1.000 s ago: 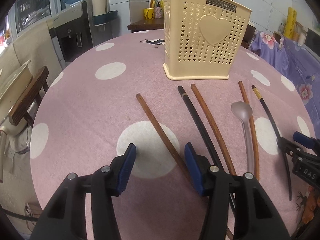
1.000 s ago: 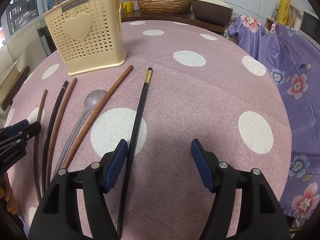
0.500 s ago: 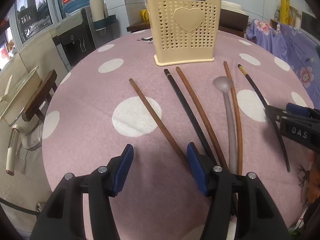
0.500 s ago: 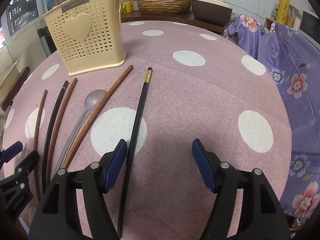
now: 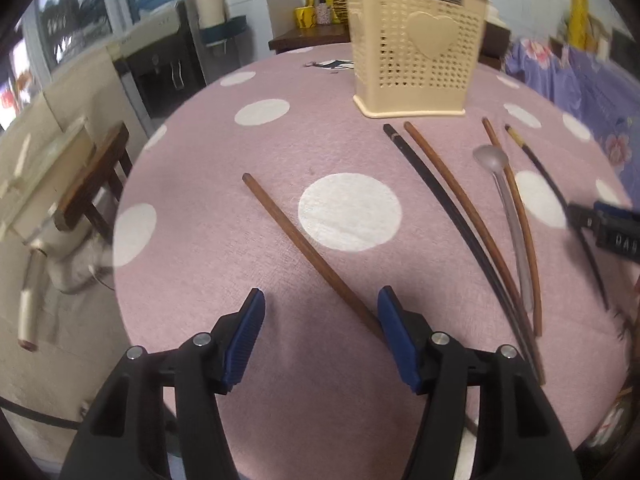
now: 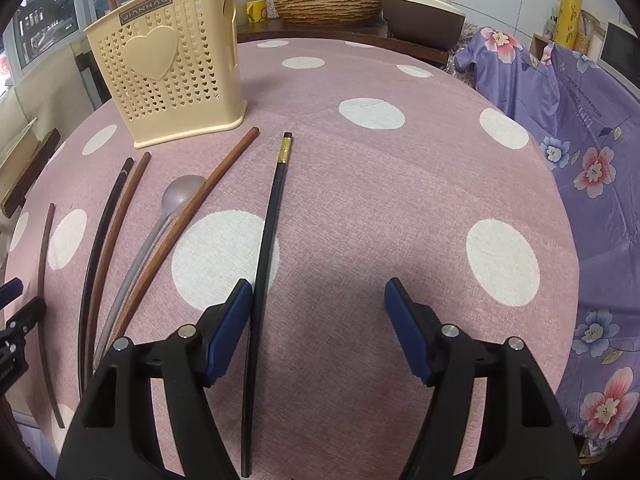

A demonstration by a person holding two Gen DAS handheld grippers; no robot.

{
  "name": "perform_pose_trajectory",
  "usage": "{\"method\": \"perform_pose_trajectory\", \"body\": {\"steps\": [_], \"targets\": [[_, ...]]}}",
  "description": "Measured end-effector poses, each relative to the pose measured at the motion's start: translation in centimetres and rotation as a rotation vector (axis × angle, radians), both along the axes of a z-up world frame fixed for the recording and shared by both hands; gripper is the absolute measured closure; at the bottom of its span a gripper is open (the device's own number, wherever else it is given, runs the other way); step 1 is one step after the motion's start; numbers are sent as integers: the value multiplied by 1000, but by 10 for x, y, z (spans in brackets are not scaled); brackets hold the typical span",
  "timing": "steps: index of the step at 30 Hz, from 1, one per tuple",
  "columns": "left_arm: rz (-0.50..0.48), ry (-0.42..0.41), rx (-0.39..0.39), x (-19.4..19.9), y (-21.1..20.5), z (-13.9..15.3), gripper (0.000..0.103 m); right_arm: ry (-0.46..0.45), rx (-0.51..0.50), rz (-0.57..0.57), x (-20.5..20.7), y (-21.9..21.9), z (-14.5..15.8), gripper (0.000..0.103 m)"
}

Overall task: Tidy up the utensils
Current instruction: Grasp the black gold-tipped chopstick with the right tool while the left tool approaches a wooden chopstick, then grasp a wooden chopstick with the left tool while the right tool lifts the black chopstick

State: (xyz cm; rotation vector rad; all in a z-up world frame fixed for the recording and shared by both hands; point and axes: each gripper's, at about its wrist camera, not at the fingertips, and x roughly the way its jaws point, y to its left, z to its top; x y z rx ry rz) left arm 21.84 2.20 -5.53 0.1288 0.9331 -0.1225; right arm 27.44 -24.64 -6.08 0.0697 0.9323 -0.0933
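My left gripper (image 5: pixel 322 334) hovers low over the pink dotted tablecloth, its jaws opening. The near end of a lone brown chopstick (image 5: pixel 304 246) lies between them, close to the right pad, and neither pad touches it. My right gripper (image 6: pixel 320 322) stands open over a black chopstick with a gold band (image 6: pixel 272 236), which runs just inside its left pad. Between the two lie a black chopstick (image 6: pixel 106 216), two brown chopsticks (image 6: pixel 200 206) and a grey spoon (image 6: pixel 182 194). The cream perforated utensil basket (image 6: pixel 168 76) stands upright beyond them.
The round table's edge (image 5: pixel 120 264) drops off at the left towards a wooden stool (image 5: pixel 96 168) and a water dispenser. A purple floral cloth (image 6: pixel 592 152) covers furniture on the right. A woven basket (image 6: pixel 326 2) and a cooker sit on a counter behind.
My left gripper has shifted left and back towards the table's near edge, and its jaws have widened. The right gripper has stayed put.
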Motion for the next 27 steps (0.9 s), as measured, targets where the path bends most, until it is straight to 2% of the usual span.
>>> {"method": "perform_pose_trajectory", "body": {"steps": [2, 5, 9, 11, 14, 17, 21, 24, 26, 27], "targets": [[43, -6, -60, 9, 10, -1, 43, -12, -11, 26, 2, 2, 3, 35], [123, -24, -55, 26, 16, -2, 43, -33, -30, 65, 13, 2, 7, 37], [163, -4, -56, 46, 13, 0, 45, -64, -31, 83, 35, -1, 12, 45], [176, 2, -41, 54, 11, 0, 47, -40, -33, 83, 52, -1, 9, 56], [192, 1, -31, 64, 9, 0, 51, -3, -18, 92, 73, 2, 4, 66], [207, -4, -32, 68, 7, 1, 58, 0, -6, 97, 84, 7, 3, 70], [192, -12, -29, 72, -2, 1, 75, 1, 13, 67, 93, 10, 3, 79], [181, -15, -22, 74, -8, 1, 82, -9, 10, 55, 95, 11, 3, 86], [168, -12, -30, 75, -10, 1, 82, -13, 3, 66, 94, 13, 2, 92], [161, -14, -24, 75, -12, 1, 87, -14, -2, 76, 94, 14, 2, 94]]}}
